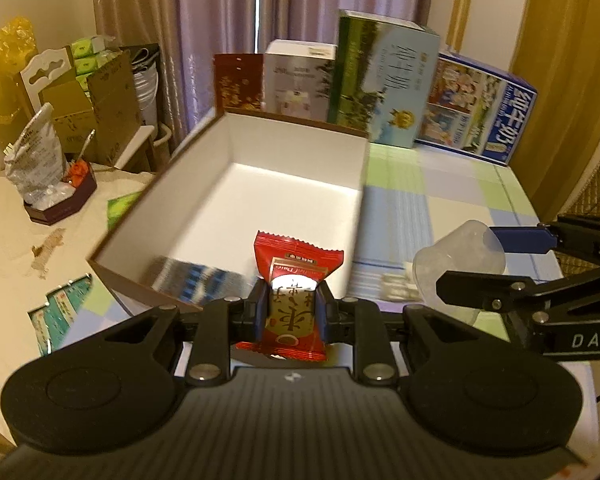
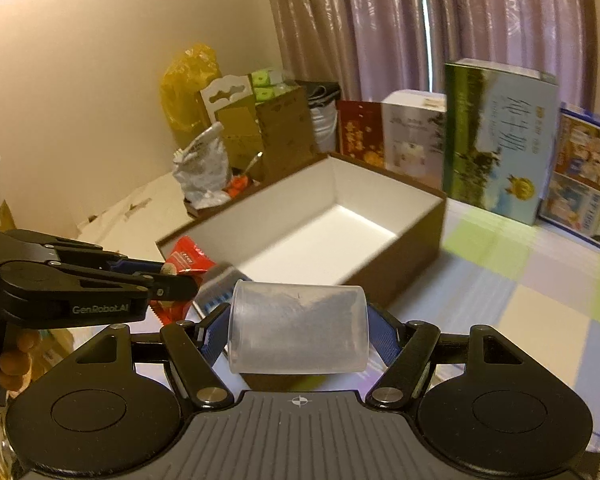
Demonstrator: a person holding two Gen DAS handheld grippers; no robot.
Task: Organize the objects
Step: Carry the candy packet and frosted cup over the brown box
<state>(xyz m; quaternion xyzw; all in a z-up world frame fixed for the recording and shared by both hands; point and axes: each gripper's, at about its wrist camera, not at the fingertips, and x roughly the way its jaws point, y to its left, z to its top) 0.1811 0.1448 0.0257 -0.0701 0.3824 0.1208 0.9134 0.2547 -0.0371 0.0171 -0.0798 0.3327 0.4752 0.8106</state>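
A red snack packet (image 1: 290, 300) stands upright between the pads of my left gripper (image 1: 290, 306), which is shut on it. Just beyond it lies an open brown box with a white inside (image 1: 260, 184), (image 2: 324, 236), its floor bare where it shows. My right gripper (image 2: 298, 332) is shut on a clear plastic cup (image 2: 298, 328) held sideways between its blue pads. In the left wrist view that cup (image 1: 460, 256) and the right gripper (image 1: 468, 260) hang to the right of the box. In the right wrist view the left gripper (image 2: 180, 276) holds the packet (image 2: 186, 260) at the box's near left corner.
Tall cartons (image 1: 384, 80), a blue milk case (image 1: 480, 112) and a white box (image 1: 296, 80) line the back of the checked tablecloth (image 1: 440, 184). A dark tray with a silver bag (image 1: 56, 196) sits left. A blurred blue-and-white item (image 1: 196, 280) lies at the box's near edge.
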